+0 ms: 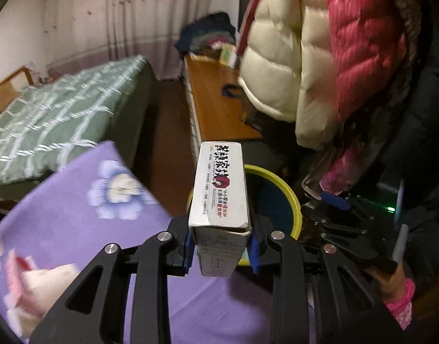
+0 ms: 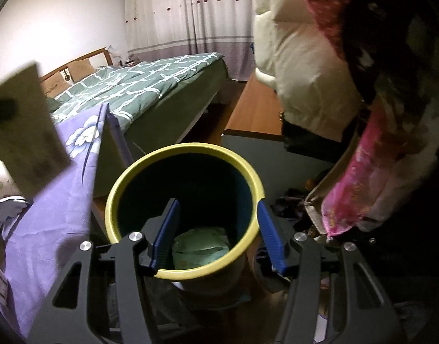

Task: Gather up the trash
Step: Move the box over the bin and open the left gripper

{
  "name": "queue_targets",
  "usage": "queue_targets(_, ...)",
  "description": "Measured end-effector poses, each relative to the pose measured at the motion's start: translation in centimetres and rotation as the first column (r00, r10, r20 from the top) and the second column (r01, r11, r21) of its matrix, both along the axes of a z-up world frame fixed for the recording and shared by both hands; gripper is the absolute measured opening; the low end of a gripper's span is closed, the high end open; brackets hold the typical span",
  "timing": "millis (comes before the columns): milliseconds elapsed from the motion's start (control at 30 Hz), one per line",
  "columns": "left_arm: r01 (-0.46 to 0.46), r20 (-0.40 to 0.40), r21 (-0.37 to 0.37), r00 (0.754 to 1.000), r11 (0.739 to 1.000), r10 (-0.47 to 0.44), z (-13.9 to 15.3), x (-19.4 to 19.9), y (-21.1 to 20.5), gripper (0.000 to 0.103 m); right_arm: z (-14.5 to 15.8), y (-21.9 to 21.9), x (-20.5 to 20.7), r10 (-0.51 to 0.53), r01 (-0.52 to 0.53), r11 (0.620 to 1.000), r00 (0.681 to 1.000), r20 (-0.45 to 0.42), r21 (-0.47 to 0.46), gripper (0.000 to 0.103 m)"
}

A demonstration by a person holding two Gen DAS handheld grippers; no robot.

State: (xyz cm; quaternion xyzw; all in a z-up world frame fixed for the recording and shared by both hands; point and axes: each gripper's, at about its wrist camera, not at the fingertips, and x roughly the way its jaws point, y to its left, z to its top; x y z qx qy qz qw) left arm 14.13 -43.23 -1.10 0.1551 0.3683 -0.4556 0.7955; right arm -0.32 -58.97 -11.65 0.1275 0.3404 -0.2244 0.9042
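Trash bin [image 2: 185,209], the yellow-rimmed one, sits on the floor beside the purple flowered cloth [image 2: 50,200], with a green wad lying at its bottom. The right gripper [image 2: 218,229] hangs right over its mouth, fingers apart, nothing in them. The left gripper [image 1: 221,250] is clamped on a white printed carton [image 1: 220,192], held upright just short of the bin.
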Motion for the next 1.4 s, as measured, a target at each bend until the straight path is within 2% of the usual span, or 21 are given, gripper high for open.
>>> queue_targets(100, 0.023, -0.053, 0.032, 0.998, 0.999, -0.021, -2.6, 0.7, -3.9, 0.03, -0.1, -0.8, -0.7, -0.014, 0.014, 1.0, 1.0, -0.002, 0.008, 0.054)
queue_targets(300, 0.06, -0.045, 0.117, 0.997, 0.991, -0.055, -6.1, 0.7, -7.4, 0.03, -1.1, -1.9, -1.4, -0.034, 0.035, 0.999, 0.999, -0.023, 0.032, 0.054)
queue_targets(400, 0.061, -0.043, 0.147, 0.998, 0.987, -0.055, -6.9, 0.4, -8.2, 0.031, -1.3, -2.3, -1.5, -0.041, 0.042, 0.998, 0.999, -0.027, 0.043, 0.054)
queue_targets(433, 0.061, -0.044, 0.155, 0.998, 0.986, -0.054, -7.1, 0.4, -8.4, 0.051, -1.4, -2.4, -1.5, -0.041, 0.042, 0.998, 0.999, -0.028, 0.046, 0.054)
queue_targets(467, 0.052, -0.034, 0.148, 0.998, 0.988, -0.048, -6.9, 0.4, -8.3, 0.083, -1.5, -2.5, -1.5, -0.039, 0.041, 0.998, 0.999, -0.03, 0.047, 0.055)
queue_targets(500, 0.046, -0.02, 0.13, 0.999, 0.99, -0.044, -6.6, 0.3, -8.2, 0.089, -1.5, -2.5, -1.6, -0.038, 0.039, 0.998, 0.999, -0.03, 0.048, 0.055)
queue_targets(567, 0.041, 0.035, 0.1, 0.998, 0.994, -0.044, -5.2, -0.1, -7.5, 0.09, -1.5, -2.6, -1.5, -0.036, 0.037, 0.998, 0.999, -0.03, 0.052, 0.056)
queue_targets(667, 0.026, 0.057, 0.071, 0.998, 0.997, -0.03, -2.7, -0.1, -6.1, 0.09, -1.6, -2.5, -1.1, -0.029, 0.031, 0.998, 0.999, -0.026, 0.059, 0.056)
queue_targets(767, 0.001, 0.063, 0.011, 0.998, 1.0, -0.002, 0.8, -0.3, -3.0, 0.091, -1.6, -1.9, -0.8, -0.015, 0.016, 0.998, 1.0, -0.019, 0.063, 0.057)
queue_targets(833, -0.042, 0.087, -0.036, 0.995, 0.998, 0.045, 3.3, -0.6, 0.2, 0.097, -1.6, -1.2, -0.5, -0.001, 0.002, 0.998, 1.0, -0.016, 0.065, 0.059)
queue_targets(933, -0.106, 0.114, -0.083, 0.987, 0.991, 0.115, 5.7, -1.0, 4.7, 0.099, -1.5, -0.2, 0.0, 0.021, -0.021, 0.997, 1.0, -0.01, 0.073, 0.059)
queue_targets(1033, -0.208, 0.138, -0.13, 0.964, 0.969, 0.226, 7.1, -1.2, 10.6, 0.098, -1.4, 1.7, 0.6, 0.056, -0.055, 0.996, 0.998, -0.001, 0.075, 0.06)
queue_targets(1133, -0.329, 0.144, -0.169, 0.924, 0.929, 0.353, 7.2, -1.3, 17.1, 0.099, -1.2, 3.8, 1.6, 0.106, -0.107, 0.991, 0.994, 0.007, 0.075, 0.061)
queue_targets(1233, -0.473, 0.11, -0.211, 0.858, 0.855, 0.502, 6.0, -1.6, 23.8, 0.098, -0.8, 6.0, 2.8, 0.159, -0.159, 0.985, 0.987, 0.008, 0.064, 0.061)
queue_targets(1300, -0.547, 0.063, -0.221, 0.818, 0.807, 0.572, 4.8, -1.9, 28.2, 0.098, -0.2, 7.5, 3.6, 0.199, -0.199, 0.978, 0.98, 0.014, 0.058, 0.061)
queue_targets(1367, -0.606, 0.058, -0.223, 0.774, 0.764, 0.631, 4.1, -2.7, 31.5, 0.098, 0.6, 9.3, 4.5, 0.241, -0.242, 0.969, 0.97, 0.024, 0.049, 0.061)
queue_targets(1400, -0.643, 0.065, -0.223, 0.74, 0.732, 0.67, 3.7, -3.2, 33.6, 0.098, 1.0, 10.1, 4.9, 0.258, -0.26, 0.965, 0.966, 0.029, 0.046, 0.061)
